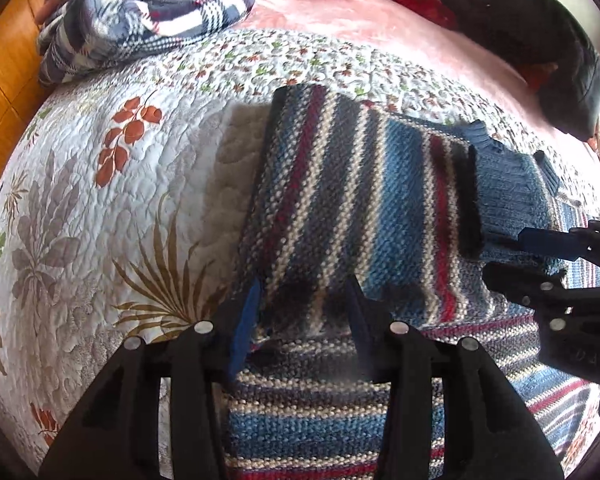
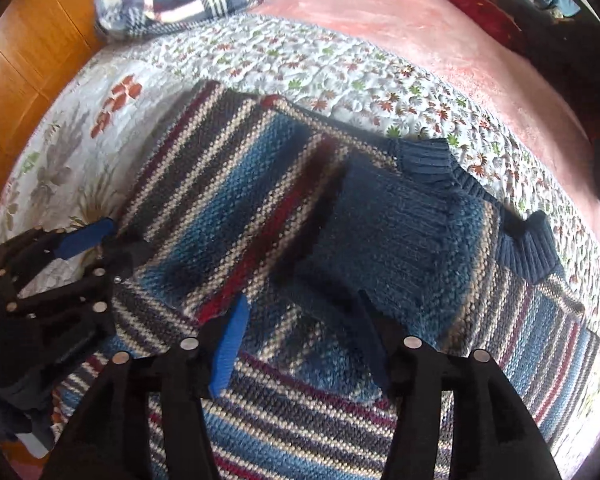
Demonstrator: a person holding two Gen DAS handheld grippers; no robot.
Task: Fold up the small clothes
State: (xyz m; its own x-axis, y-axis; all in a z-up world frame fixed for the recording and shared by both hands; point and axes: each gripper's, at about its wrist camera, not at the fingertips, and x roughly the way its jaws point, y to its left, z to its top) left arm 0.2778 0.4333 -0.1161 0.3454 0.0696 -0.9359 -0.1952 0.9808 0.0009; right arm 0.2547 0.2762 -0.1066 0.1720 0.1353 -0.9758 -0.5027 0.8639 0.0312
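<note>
Already, I judge, the fold is partway done: the striped knit sweater [image 2: 284, 208] lies on the bed with one sleeve [image 1: 340, 184] turned across the body, its ribbed blue cuff [image 2: 388, 240] resting near the collar [image 2: 428, 160]. My left gripper [image 1: 306, 304] has its fingers apart over the sleeve's near edge, holding nothing that I can see. My right gripper [image 2: 304, 340] likewise stands with fingers spread above the cuff, not clamped. What is left, as I read it, is the other sleeve and then doubling the body. Underneath is a quilted floral bedspread [image 1: 112, 208] over a pink blanket [image 2: 440, 32]; a plaid blanket [image 1: 152, 12] is bunched at the far side, beside a wooden board [image 1: 4, 80].
</note>
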